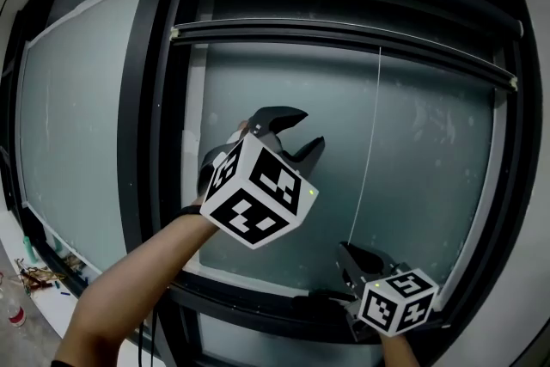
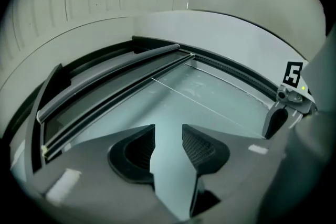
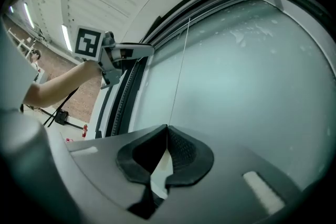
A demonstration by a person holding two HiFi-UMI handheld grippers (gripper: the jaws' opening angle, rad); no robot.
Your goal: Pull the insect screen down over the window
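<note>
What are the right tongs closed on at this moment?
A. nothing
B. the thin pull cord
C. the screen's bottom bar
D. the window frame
B: in the right gripper view the right tongs are shut, with the thin pull cord running straight down into their tips.

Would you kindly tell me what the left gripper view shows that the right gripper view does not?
Only the left gripper view: the left gripper with its fingers apart, nothing but glass between them, and the right gripper at the picture's right edge.
Only the right gripper view: the right gripper's fingers closed on the cord, plus a person's arm holding the left gripper.
Both: the cord, the glass and the screen rail.
</note>
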